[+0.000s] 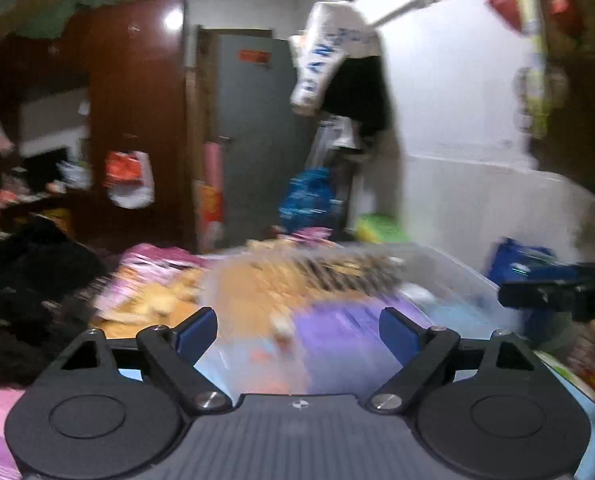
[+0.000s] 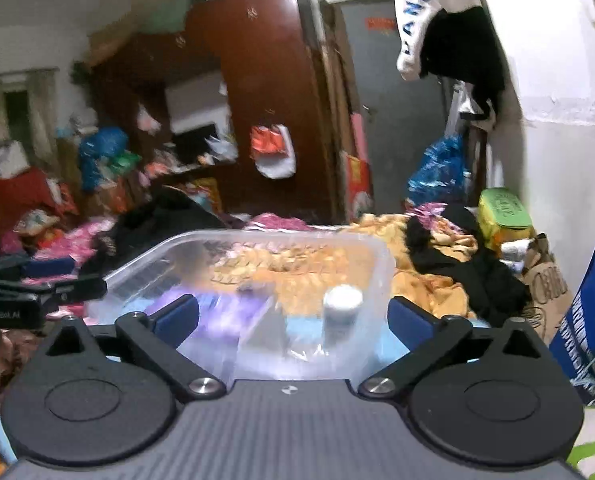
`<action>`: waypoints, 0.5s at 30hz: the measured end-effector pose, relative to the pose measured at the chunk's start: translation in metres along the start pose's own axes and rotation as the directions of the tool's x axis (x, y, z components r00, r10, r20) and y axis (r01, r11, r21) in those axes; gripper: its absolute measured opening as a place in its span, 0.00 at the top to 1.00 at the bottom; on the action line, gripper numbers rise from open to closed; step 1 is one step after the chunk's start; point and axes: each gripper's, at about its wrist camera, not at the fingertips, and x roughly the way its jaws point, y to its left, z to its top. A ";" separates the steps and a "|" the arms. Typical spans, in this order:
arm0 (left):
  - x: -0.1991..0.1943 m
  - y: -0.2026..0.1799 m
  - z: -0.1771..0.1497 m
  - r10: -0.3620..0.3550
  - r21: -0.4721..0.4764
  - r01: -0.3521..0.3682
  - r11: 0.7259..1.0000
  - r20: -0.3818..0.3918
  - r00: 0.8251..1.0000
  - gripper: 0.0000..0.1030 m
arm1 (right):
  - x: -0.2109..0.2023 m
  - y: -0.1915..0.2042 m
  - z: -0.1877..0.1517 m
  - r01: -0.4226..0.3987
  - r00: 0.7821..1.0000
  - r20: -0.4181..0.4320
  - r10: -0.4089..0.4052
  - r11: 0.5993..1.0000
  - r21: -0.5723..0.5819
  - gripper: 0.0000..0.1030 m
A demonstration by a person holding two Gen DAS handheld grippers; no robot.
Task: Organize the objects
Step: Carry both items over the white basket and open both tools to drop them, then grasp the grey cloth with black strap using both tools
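A clear plastic bin sits on the bed in front of both grippers. In the right wrist view a white-capped jar stands inside it beside a purple item. My right gripper is open and empty, its blue pads level with the bin's near rim. In the left wrist view the bin is blurred, with the purple item inside. My left gripper is open and empty just over the bin's near side. The right gripper shows at the right edge.
An orange blanket and black clothes lie behind the bin. A blue bag and a brown paper bag stand at the right. A brown wardrobe and grey door are behind.
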 end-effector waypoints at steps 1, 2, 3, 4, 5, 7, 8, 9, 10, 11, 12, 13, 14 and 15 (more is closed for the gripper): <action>-0.008 -0.003 -0.014 -0.036 -0.004 0.036 0.999 -0.003 0.999 0.12 | -0.015 -0.006 -0.016 -0.010 1.000 0.007 0.010 1.000 -0.003 0.00; -0.012 -0.005 -0.026 -0.062 -0.003 0.062 0.998 -0.007 0.998 0.12 | -0.025 -0.009 -0.029 -0.004 1.000 0.016 0.004 1.000 -0.002 0.00; -0.017 -0.009 -0.039 -0.084 -0.004 0.084 0.996 -0.008 0.996 0.12 | -0.037 -0.015 -0.045 0.011 1.000 0.023 -0.011 1.000 -0.004 0.00; -0.021 -0.013 -0.051 -0.107 -0.004 0.106 0.994 -0.010 0.994 0.12 | -0.049 -0.021 -0.064 0.032 0.999 0.026 -0.032 0.999 -0.005 0.00; -0.022 -0.016 -0.058 -0.127 -0.003 0.127 0.992 -0.008 0.992 0.12 | -0.059 -0.028 -0.078 0.053 0.998 0.032 -0.053 0.999 0.006 0.00; -0.020 -0.029 -0.067 -0.178 0.006 0.178 0.984 -0.003 0.984 0.12 | -0.079 -0.042 -0.108 0.066 0.997 0.045 -0.069 0.996 0.065 0.00; -0.015 -0.038 -0.066 -0.202 0.022 0.202 0.979 -0.006 0.979 0.12 | -0.085 -0.046 -0.117 0.055 0.997 0.049 -0.060 0.994 0.092 0.00; -0.009 -0.045 -0.065 -0.220 0.036 0.221 0.975 -0.015 0.975 0.12 | -0.090 -0.050 -0.125 0.044 0.997 0.057 -0.051 0.992 0.117 0.00; -0.003 -0.052 -0.063 -0.238 0.043 0.239 0.970 -0.022 0.971 0.12 | -0.094 -0.051 -0.133 0.036 0.997 0.061 -0.044 0.991 0.129 0.00; 0.003 -0.058 -0.061 -0.262 0.044 0.263 0.964 -0.024 0.965 0.12 | -0.096 -0.049 -0.135 0.033 0.998 0.057 -0.040 0.992 0.125 0.00; 0.011 -0.064 -0.059 -0.291 0.041 0.292 0.956 -0.031 0.956 0.12 | -0.097 -0.046 -0.136 0.034 0.998 0.057 -0.041 0.993 0.111 0.01; 0.016 -0.070 -0.058 -0.316 0.043 0.317 0.947 -0.037 0.948 0.12 | -0.097 -0.043 -0.138 0.032 0.997 0.064 -0.038 0.995 0.097 0.02; 0.019 -0.076 -0.061 -0.330 0.052 0.332 0.942 -0.043 0.943 0.12 | -0.095 -0.040 -0.138 0.027 0.997 0.071 -0.034 0.995 0.093 0.05; 0.024 -0.084 -0.061 -0.335 0.064 0.338 0.939 -0.054 0.941 0.12 | -0.093 -0.038 -0.139 0.019 0.997 0.070 -0.025 0.996 0.092 0.10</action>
